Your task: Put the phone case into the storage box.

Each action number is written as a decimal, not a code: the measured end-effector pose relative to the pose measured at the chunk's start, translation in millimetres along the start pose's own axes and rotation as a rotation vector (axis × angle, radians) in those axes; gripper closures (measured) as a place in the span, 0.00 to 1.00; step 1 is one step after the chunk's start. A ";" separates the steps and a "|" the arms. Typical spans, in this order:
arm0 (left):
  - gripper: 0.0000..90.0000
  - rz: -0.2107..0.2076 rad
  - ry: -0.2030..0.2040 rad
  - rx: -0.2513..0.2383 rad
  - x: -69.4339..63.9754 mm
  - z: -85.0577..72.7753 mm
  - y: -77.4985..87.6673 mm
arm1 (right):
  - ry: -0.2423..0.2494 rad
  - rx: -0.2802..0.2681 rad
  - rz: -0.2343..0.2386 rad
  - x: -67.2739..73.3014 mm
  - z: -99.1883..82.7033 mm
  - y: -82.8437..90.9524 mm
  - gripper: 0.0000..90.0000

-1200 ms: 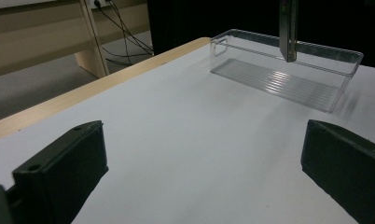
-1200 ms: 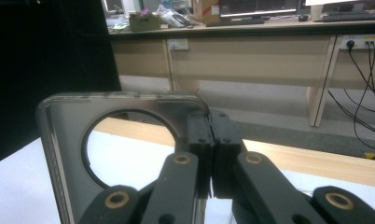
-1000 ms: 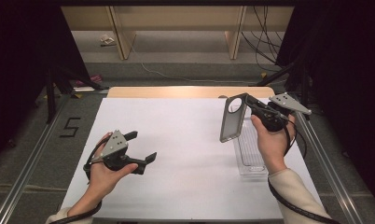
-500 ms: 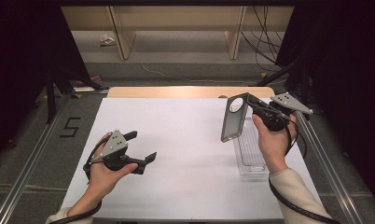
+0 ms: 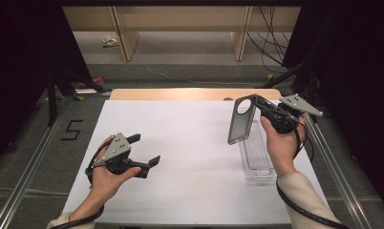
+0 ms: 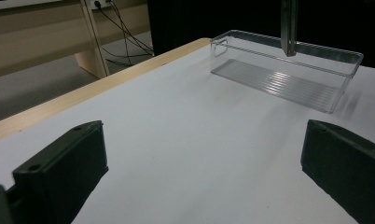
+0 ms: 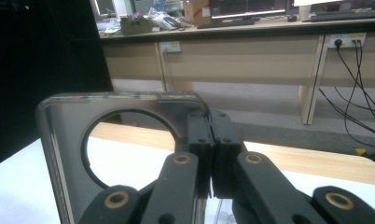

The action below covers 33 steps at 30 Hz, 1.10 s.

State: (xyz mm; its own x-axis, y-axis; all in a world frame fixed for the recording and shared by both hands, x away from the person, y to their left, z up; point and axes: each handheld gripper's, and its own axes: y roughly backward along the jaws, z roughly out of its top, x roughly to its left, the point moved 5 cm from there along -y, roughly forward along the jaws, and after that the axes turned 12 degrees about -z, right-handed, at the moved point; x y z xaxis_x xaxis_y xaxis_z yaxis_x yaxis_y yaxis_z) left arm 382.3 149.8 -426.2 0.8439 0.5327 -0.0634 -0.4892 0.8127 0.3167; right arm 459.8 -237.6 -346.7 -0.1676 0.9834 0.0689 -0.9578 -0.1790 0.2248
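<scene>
A dark, see-through phone case (image 5: 240,122) with a round hole near its top hangs upright over the table's right side. My right gripper (image 5: 258,101) is shut on its upper right edge; in the right gripper view the gripper (image 7: 212,144) pinches the case (image 7: 64,144) next to the hole. Under the case lies a clear plastic tray (image 5: 257,160), long and narrow. In the left gripper view the tray (image 6: 288,79) stands ahead with the case's lower edge (image 6: 288,28) hanging above its far rim. My left gripper (image 5: 144,149) (image 6: 204,158) is open over the white table's left side, nothing between its jaws.
The white table top (image 5: 195,143) has a wooden strip (image 5: 190,94) along its far edge. Metal rails (image 5: 35,162) run along both sides. A "5" (image 5: 71,130) is marked on the floor at the left. Desk legs and cables (image 5: 271,43) stand beyond the table.
</scene>
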 end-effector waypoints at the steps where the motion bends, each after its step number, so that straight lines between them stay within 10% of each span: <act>1: 0.00 0.000 0.000 -0.001 0.1 0.1 0.0 | 0.000 0.000 0.000 0.0 0.0 0.0 0.99; 33: 0.00 0.006 0.003 0.006 0.8 -1.1 -0.6 | -0.021 -0.006 -0.036 -17.1 3.5 -0.2 0.99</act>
State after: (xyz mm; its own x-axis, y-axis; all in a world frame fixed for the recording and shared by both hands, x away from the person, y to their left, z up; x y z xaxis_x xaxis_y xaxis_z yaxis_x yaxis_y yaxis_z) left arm 383.0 150.0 -427.6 0.8401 0.5386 -0.0644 -0.4933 0.8080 0.3224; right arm 463.7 -254.4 -344.5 -0.1281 0.9884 0.0817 -0.9644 -0.1434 0.2220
